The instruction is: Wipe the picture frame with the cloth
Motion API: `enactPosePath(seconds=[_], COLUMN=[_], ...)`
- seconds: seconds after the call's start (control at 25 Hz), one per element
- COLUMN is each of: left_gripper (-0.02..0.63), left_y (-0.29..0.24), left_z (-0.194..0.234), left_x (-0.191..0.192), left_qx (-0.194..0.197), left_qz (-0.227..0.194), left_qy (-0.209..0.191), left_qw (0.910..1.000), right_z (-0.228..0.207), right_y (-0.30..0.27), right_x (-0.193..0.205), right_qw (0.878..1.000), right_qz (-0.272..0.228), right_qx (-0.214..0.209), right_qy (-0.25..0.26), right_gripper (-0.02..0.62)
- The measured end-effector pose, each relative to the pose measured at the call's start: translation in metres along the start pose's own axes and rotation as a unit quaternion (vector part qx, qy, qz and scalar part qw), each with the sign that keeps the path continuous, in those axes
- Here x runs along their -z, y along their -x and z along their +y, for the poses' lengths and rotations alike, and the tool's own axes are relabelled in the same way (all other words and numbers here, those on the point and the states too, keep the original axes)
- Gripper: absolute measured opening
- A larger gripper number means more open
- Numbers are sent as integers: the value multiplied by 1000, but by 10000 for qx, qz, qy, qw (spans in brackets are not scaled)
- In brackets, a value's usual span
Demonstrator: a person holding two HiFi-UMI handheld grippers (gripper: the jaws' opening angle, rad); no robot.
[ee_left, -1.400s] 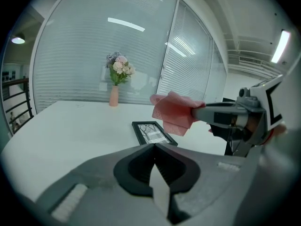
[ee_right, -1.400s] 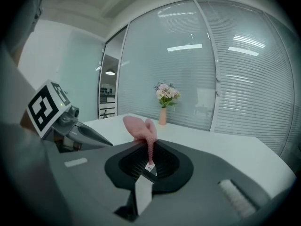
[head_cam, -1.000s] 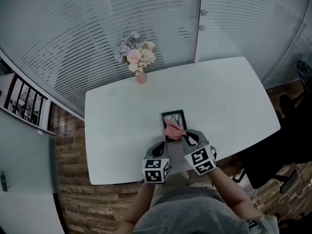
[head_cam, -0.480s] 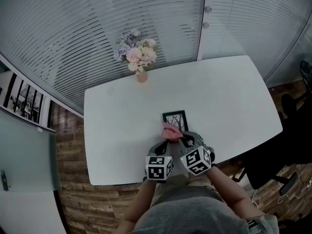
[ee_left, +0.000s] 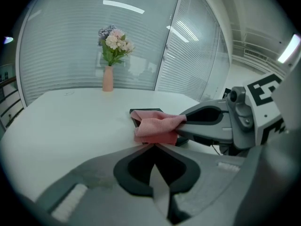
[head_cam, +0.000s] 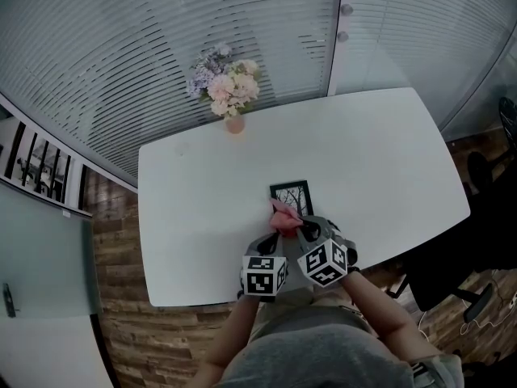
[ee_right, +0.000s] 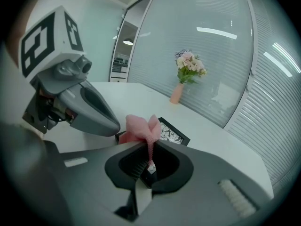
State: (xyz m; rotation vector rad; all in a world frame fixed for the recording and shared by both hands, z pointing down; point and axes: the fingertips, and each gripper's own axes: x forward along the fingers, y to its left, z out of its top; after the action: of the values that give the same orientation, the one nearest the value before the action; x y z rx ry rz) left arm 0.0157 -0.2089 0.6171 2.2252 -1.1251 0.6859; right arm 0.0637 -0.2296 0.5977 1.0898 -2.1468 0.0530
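Observation:
A black picture frame (head_cam: 292,194) lies flat on the white table (head_cam: 202,217), near its front edge; it also shows in the right gripper view (ee_right: 172,133). A bunched pink cloth (head_cam: 283,216) rests on the frame's near end. My right gripper (ee_right: 149,147) is shut on a fold of the cloth (ee_right: 141,128). My left gripper (ee_left: 150,145) is shut, with its tips at the frame's near edge just below the cloth (ee_left: 155,128). I cannot see anything between its jaws. In the head view both grippers, left (head_cam: 273,238) and right (head_cam: 297,226), sit close together.
A small pink vase of flowers (head_cam: 229,94) stands at the table's far edge. Behind it is a wall of glass with blinds (head_cam: 161,39). A dark office chair (head_cam: 477,249) stands to the right of the table, on a wooden floor (head_cam: 121,257).
The right gripper has shifted a little to the left, closer to the left gripper, dragging the cloth slightly over the frame's near end. The left gripper has barely moved.

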Motion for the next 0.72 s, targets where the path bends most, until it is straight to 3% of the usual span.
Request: enactPosePath(seconds=[0.72], left_gripper=[2], left_y=[-6], left_z=[6], left_x=[5], left_qx=[47], left_qz=[123], left_qy=[36], left_qw=[9999], right_z=[-23], right_y=[-26], right_x=[-7], right_qw=[9995], right_qz=[141], right_qx=[107], right_qy=[252], right_gripper=[17])
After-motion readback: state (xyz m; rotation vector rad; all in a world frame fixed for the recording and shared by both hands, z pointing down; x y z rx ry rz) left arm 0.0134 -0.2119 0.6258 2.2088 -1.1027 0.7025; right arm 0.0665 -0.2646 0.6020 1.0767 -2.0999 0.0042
